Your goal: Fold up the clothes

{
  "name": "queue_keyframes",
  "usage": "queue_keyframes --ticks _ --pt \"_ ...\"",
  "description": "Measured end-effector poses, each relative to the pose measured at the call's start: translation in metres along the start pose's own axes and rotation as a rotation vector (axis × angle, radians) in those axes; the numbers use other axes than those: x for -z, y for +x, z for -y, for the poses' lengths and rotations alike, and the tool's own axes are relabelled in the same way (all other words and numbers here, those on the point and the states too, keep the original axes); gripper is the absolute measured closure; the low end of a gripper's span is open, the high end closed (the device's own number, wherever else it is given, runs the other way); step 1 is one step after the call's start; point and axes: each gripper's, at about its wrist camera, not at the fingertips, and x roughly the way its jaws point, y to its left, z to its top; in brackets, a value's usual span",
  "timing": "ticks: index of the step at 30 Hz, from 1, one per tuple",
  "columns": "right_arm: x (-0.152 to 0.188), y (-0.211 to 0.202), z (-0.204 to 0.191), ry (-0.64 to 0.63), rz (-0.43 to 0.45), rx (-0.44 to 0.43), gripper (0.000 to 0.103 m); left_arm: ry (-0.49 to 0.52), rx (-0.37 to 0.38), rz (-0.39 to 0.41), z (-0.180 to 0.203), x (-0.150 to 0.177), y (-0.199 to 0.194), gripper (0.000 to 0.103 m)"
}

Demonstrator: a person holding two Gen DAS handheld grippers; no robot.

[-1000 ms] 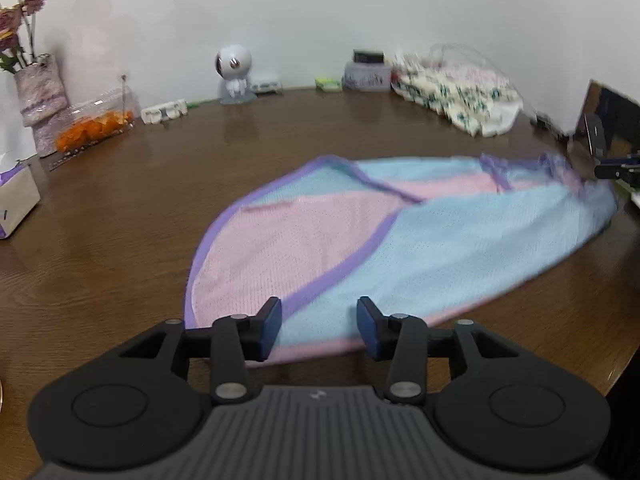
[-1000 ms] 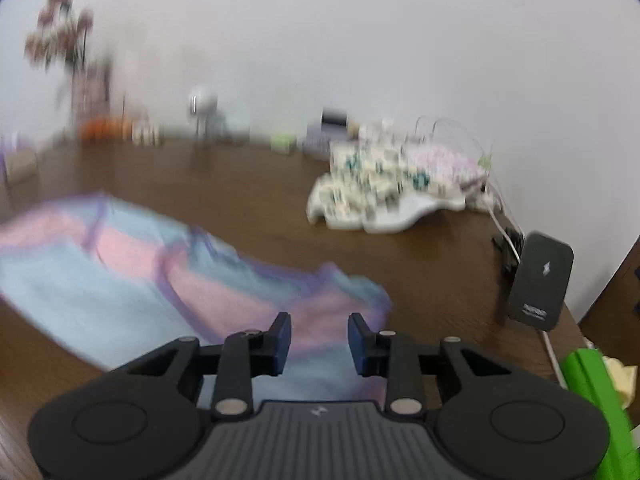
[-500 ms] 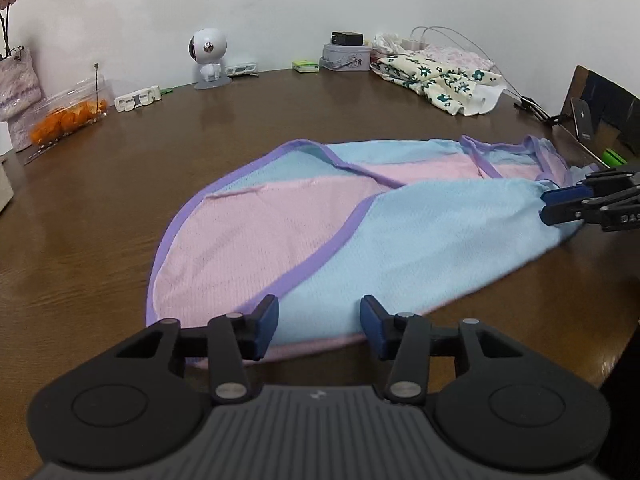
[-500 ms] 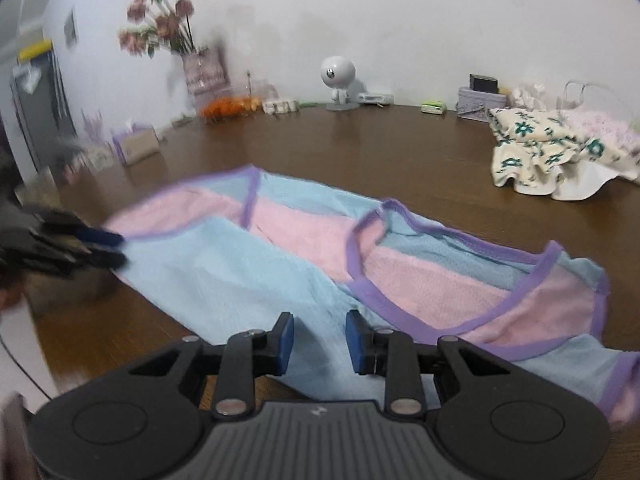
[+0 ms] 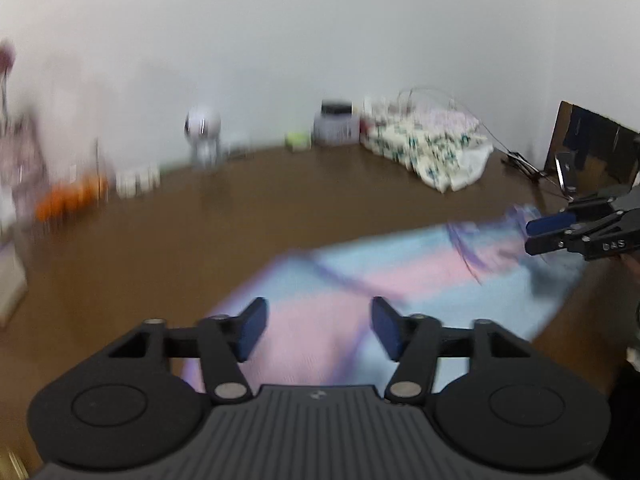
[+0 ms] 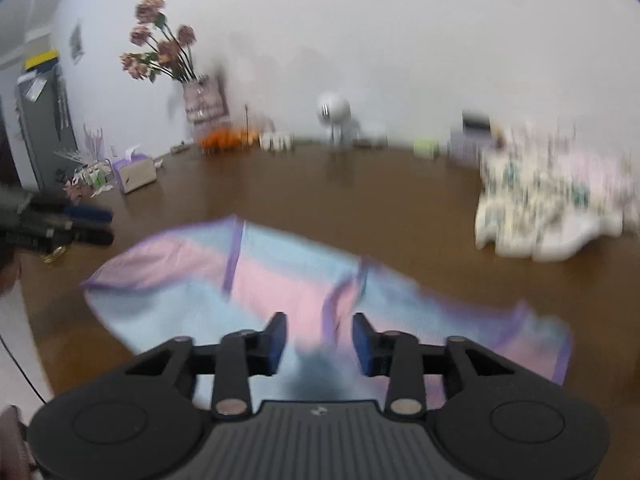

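Flowers (image 6: 160, 44) show only past right tongs (image 6: 319, 338), over garment (image 6: 280, 280).

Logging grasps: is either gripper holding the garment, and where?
Neither. The left gripper and right gripper are open above the garment.

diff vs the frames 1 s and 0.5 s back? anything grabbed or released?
Nothing grabbed: the left gripper and right gripper are both open, as before, over opposite ends of the pink and blue garment. Both cameras have swung, blurring the frames, and the left jaws stand slightly wider. The garment lies spread on the table; the floral clothes pile hasn't moved.
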Motion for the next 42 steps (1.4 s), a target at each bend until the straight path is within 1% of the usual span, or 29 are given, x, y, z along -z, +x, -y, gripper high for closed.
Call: queue_keyframes --ticks 2,4,7,10,13,14,17,19,20,21,22,23,24,25,26,27,29,30,31,32,34,36,39,41,42 --pt "-0.012 0.002 0.006 -0.016 0.016 0.01 0.061 0.034 0.003 0.002 -0.003 -0.02 0.025 0.03" --pt "-0.024 0.005 0.012 -0.032 0.033 0.019 0.061 0.066 0.011 -0.002 -0.007 -0.038 0.051 0.03" --pt "-0.042 0.027 0.034 -0.02 -0.004 0.04 0.061 0.074 0.071 -0.073 -0.023 -0.048 0.1 0.03" --pt "-0.045 0.053 0.046 0.024 -0.067 -0.032 0.061 0.041 0.128 -0.146 -0.036 -0.047 0.141 0.03" --pt "-0.042 0.076 0.057 0.069 -0.13 -0.111 0.061 0.014 0.129 -0.197 -0.042 -0.043 0.165 0.03" --pt "-0.039 0.083 0.06 0.085 -0.151 -0.138 0.061 0.005 0.136 -0.21 -0.044 -0.042 0.171 0.03" --pt "-0.031 0.094 0.057 0.08 -0.18 -0.163 0.061 -0.036 0.206 -0.216 -0.052 -0.039 0.179 0.03" --pt "-0.027 0.099 0.054 0.069 -0.194 -0.164 0.062 -0.043 0.226 -0.206 -0.054 -0.037 0.179 0.031" --pt "-0.026 0.1 0.051 0.049 -0.19 -0.15 0.062 -0.045 0.233 -0.202 -0.056 -0.037 0.178 0.036" --pt "-0.025 0.1 0.048 0.029 -0.186 -0.136 0.062 -0.043 0.232 -0.2 -0.057 -0.037 0.178 0.044" --pt "-0.026 0.101 0.045 0.011 -0.187 -0.13 0.062 -0.043 0.234 -0.2 -0.059 -0.038 0.177 0.049" --pt "-0.026 0.102 0.042 -0.006 -0.187 -0.125 0.062 -0.046 0.242 -0.203 -0.06 -0.038 0.177 0.064" --pt "-0.027 0.103 0.039 -0.024 -0.187 -0.119 0.064 -0.048 0.251 -0.206 -0.061 -0.039 0.176 0.082" --pt "-0.027 0.102 0.037 -0.027 -0.184 -0.131 0.075 -0.044 0.26 -0.21 -0.061 -0.039 0.175 0.088" --pt "-0.027 0.102 0.036 -0.03 -0.181 -0.142 0.084 -0.036 0.261 -0.209 -0.059 -0.038 0.172 0.092" --pt "-0.027 0.101 0.035 -0.027 -0.181 -0.159 0.099 -0.017 0.253 -0.198 -0.056 -0.036 0.168 0.097" --pt "-0.025 0.095 0.029 -0.047 -0.166 -0.132 0.1 0.015 0.219 -0.165 -0.048 -0.037 0.156 0.098" --pt "-0.025 0.089 0.026 -0.056 -0.142 -0.121 0.102 0.033 0.19 -0.145 -0.042 -0.038 0.147 0.098" --pt "-0.025 0.083 0.024 -0.065 -0.119 -0.109 0.102 0.057 0.142 -0.121 -0.035 -0.039 0.136 0.098" --pt "-0.025 0.071 0.024 -0.063 -0.081 -0.106 0.102 0.077 0.1 -0.091 -0.027 -0.04 0.123 0.098" --pt "-0.025 0.049 0.023 -0.069 -0.026 -0.076 0.102 0.093 0.063 -0.018 -0.008 -0.039 0.088 0.098" --pt "-0.016 0.018 0.019 -0.105 0.029 -0.071 0.102 0.117 0.028 0.025 0.017 -0.028 0.052 0.098" --pt "0.012 -0.017 0.013 -0.161 0.06 -0.136 0.102 0.111 -0.001 0.015 0.048 0.007 0.018 0.098" --pt "0.032 -0.025 0.008 -0.2 0.009 -0.177 0.101 0.067 -0.01 -0.041 0.056 0.03 0.011 0.097" --pt "0.036 -0.027 0.007 -0.211 -0.005 -0.189 0.097 0.034 -0.019 -0.059 0.056 0.039 0.007 0.094"
